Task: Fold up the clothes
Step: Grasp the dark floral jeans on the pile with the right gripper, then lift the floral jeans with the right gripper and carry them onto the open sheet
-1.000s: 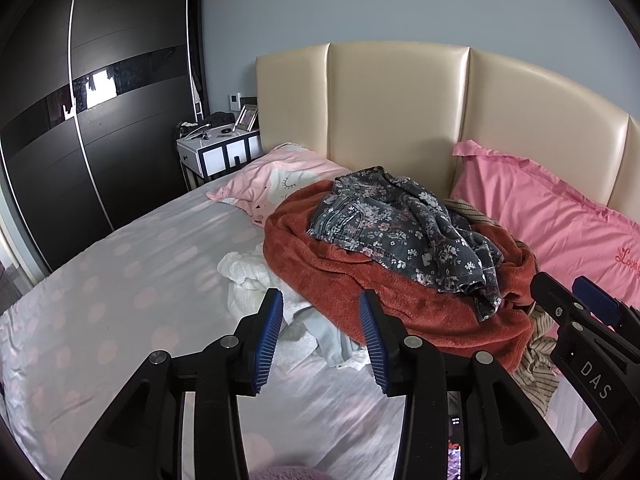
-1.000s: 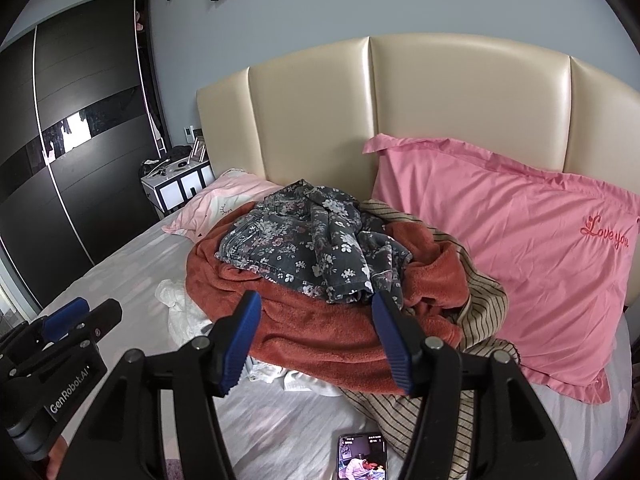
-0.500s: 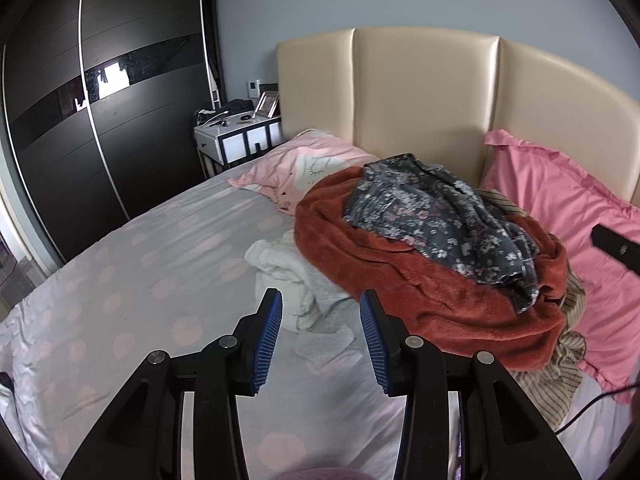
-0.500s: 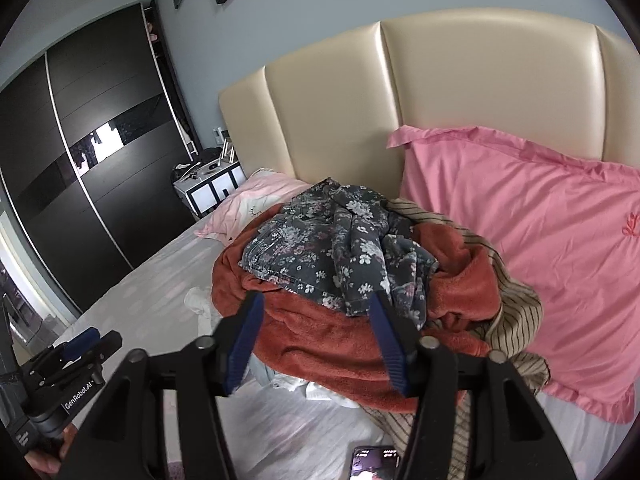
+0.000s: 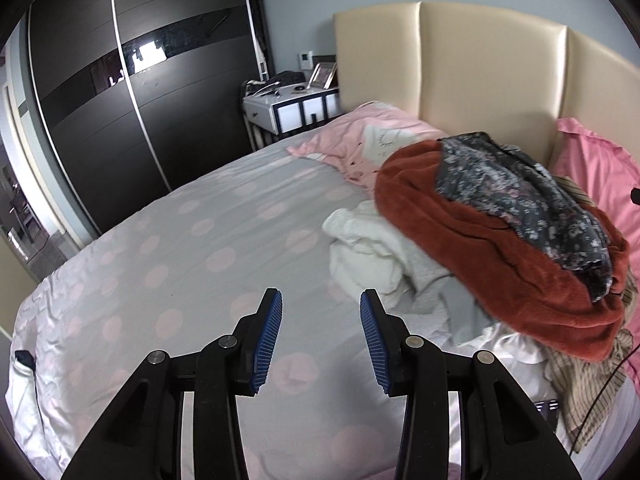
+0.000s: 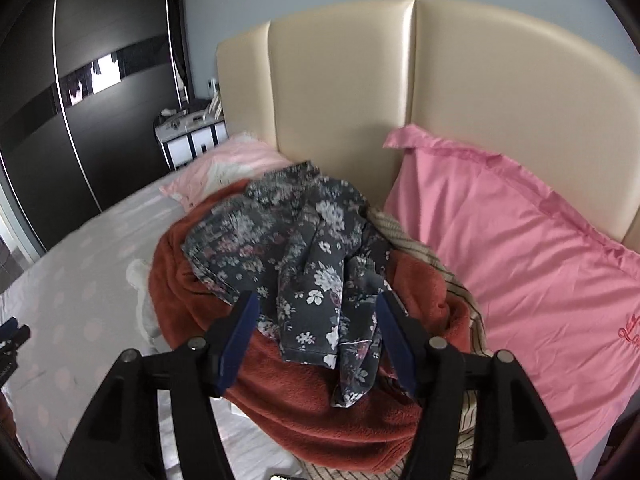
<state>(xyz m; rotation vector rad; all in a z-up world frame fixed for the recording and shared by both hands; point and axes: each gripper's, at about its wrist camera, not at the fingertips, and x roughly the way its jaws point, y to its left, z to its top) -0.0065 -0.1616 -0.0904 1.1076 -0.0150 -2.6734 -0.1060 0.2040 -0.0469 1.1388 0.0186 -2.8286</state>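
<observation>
A pile of clothes lies on the bed by the headboard. A dark floral garment (image 6: 296, 240) lies on top of a rust fleece (image 6: 304, 392), with a striped garment (image 6: 420, 248) under their right side. A white garment (image 5: 368, 248) spills out at the pile's left. My right gripper (image 6: 318, 296) hovers over the floral garment's near edge; its jaws are opening and the cloth shows between them, unpressed. My left gripper (image 5: 321, 294) is open over bare sheet, left of the pile (image 5: 500, 248), with nothing between its pads.
The grey sheet with pink dots (image 5: 180, 260) stretches left of the pile. A bright pink pillow (image 6: 520, 260) leans on the cream headboard (image 6: 480, 80), and a pale pink pillow (image 5: 372, 140) lies behind the pile. A nightstand (image 5: 288, 104) and dark wardrobe (image 5: 140, 100) stand beyond the bed. A phone (image 5: 546, 408) lies near the striped garment.
My left gripper has swung left and lower, so the pile now sits to its right. My right gripper has closed in on the floral garment; its jaws narrowed, then spread wider.
</observation>
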